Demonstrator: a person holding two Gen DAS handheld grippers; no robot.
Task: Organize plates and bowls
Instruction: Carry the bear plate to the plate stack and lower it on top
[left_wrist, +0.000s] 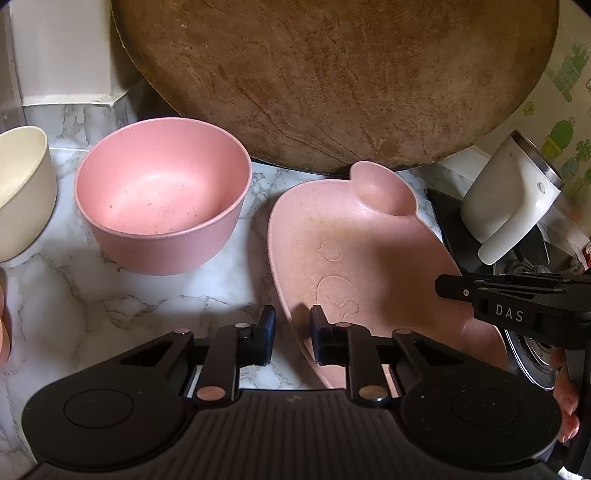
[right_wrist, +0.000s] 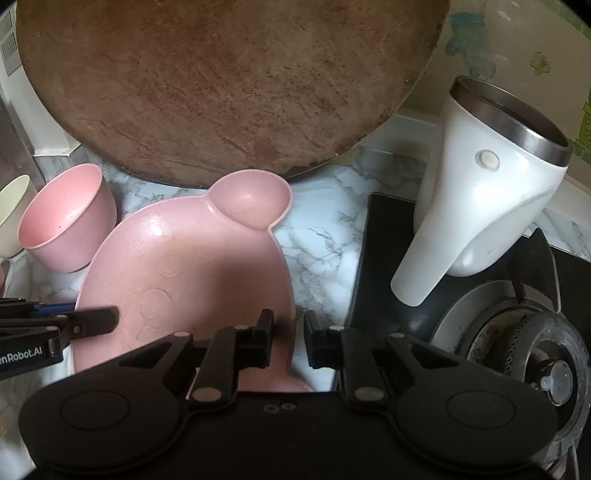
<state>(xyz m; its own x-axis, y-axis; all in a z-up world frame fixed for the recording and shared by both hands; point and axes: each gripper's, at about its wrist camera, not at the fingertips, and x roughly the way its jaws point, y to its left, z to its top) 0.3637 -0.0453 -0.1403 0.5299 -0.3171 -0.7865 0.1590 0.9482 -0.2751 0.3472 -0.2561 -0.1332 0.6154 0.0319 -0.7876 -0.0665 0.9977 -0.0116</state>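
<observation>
Found the pink plate (left_wrist: 362, 236) lying flat on the marble surface (left_wrist: 147, 295), long axis running straight away from both claws, its round ear toward the leaning chopping board (left_wrist: 332, 74). Set the left claw (left_wrist: 293, 332) astride the plate's near left rim, one finger over the plate, the other outside it. Set the right claw (right_wrist: 289, 332) likewise astride the near right rim. Held both at the same end, neither nearer than the other. Showed both claws drawn in to a narrow gap with the rim between the fingers; could not tell whether the pads actually pressed on it. Stood apart to the left: a pink bowl (left_wrist: 162, 195) and, half cut off, a cream bowl (left_wrist: 18, 192). Hid the plate's near end under the claw bodies; showed no second ear.
</observation>
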